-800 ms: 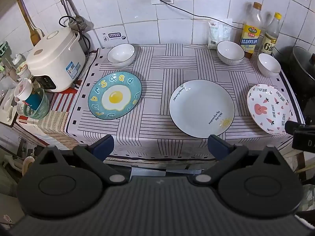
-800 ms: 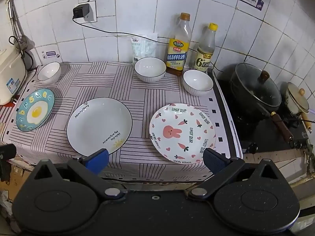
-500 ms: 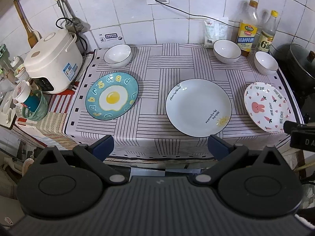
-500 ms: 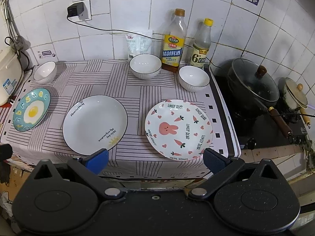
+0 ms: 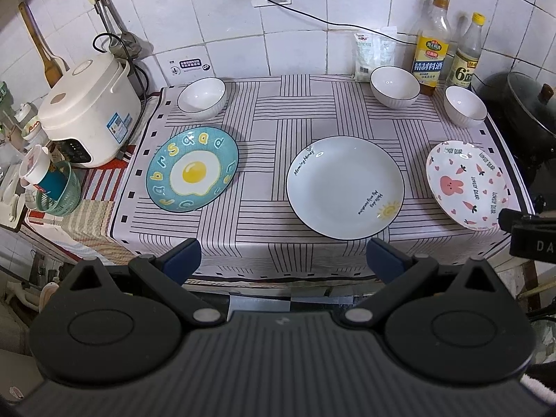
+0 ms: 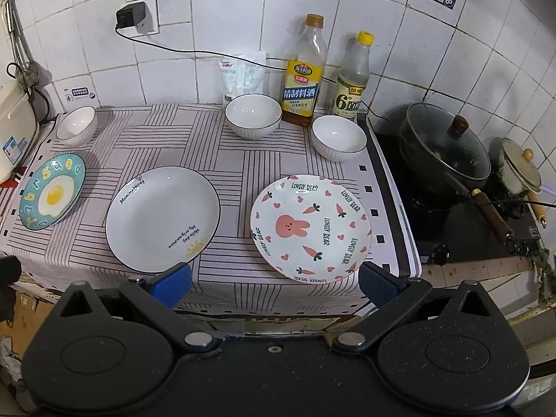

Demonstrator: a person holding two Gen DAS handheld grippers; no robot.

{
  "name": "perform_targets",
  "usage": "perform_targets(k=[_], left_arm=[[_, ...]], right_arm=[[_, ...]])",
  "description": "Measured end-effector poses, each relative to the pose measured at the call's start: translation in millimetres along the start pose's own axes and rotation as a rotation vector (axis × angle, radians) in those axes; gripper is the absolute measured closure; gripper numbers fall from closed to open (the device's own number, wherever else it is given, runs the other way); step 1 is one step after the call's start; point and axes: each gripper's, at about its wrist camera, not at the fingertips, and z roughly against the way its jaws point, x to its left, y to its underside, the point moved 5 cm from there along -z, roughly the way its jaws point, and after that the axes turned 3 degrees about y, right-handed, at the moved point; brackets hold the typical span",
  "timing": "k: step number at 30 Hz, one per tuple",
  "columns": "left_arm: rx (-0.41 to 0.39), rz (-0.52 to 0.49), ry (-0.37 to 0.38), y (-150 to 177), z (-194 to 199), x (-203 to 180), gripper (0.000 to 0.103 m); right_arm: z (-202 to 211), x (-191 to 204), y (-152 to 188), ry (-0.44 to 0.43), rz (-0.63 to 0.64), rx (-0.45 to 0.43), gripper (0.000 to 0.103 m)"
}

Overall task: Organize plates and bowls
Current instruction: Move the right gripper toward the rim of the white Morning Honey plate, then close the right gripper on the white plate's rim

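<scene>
I hold both grippers level at the near edge of the cloth [image 5: 264,132], above the table front, each pointing across it toward the tiled wall. My left gripper [image 5: 283,257] has its fingers spread wide with nothing between them, its blue pads [image 5: 182,259] hanging just short of the cloth's edge. My right gripper [image 6: 274,283] is spread just as wide and empty, one pad near the rim of the white plate [image 6: 163,219] and the other near the rim of the rabbit plate [image 6: 311,229].

Taking the white plate [image 5: 345,187] as the marker, it lies flat in the middle of the cloth, closest to me. The egg plate [image 5: 193,170] lies to its left, well apart, with a rice cooker [image 5: 88,111] beyond that off the cloth. The rabbit plate [image 5: 467,186] lies to its right, near the cloth's right edge.

Three white bowls stand upright behind the white plate, toward the wall. The left bowl [image 5: 201,99] sits far back and left, behind the egg plate. The middle bowl [image 6: 253,116] sits back and slightly right, just beside a yellow-labelled bottle [image 6: 304,76]. The right bowl [image 6: 338,137] sits behind the rabbit plate, near a second bottle [image 6: 351,81]. Right of the cloth a lidded black pot [image 6: 444,147] rests on the stove.

No plate or bowl touches another, and neither gripper touches any of them.
</scene>
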Motion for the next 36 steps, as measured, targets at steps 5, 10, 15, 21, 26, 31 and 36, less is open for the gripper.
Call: perform_targets(k=[5, 10, 15, 21, 26, 31, 36], left_arm=[[0.001, 0.003, -0.001, -0.1, -0.4, 0.2, 0.000], [0.003, 0.006, -0.001, 0.7, -0.8, 1.4, 0.000], [-0.005, 0.023, 0.005, -1.9, 3.0, 5.9, 0.000], [-0.049, 0.048, 0.034, -11.7, 1.8, 20.5, 0.000], [-0.096, 0.026, 0.038, -23.1, -16.0, 32.3, 0.000], [-0.131, -0.012, 0.056, -32.9, -55.8, 39.8, 0.000], [-0.055, 0.026, 0.131, -34.4, -131.0, 44.7, 0.003]], right_arm=[[-0.1, -1.5, -0.1, 0.002, 0.005, -0.001, 0.000], [-0.9, 0.9, -1.3, -0.008, 0.007, 0.016, 0.000], [-1.9, 3.9, -1.0, -0.018, 0.023, 0.015, 0.000], [13.3, 11.0, -7.6, -0.168, 0.060, -0.186, 0.000], [2.4, 18.3, -6.7, -0.420, 0.064, -0.395, 0.000], [-50.1, 35.1, -9.0, -0.469, 0.087, -0.324, 0.001], [-115.6, 52.8, 16.4, -0.542, 0.002, -0.115, 0.015]])
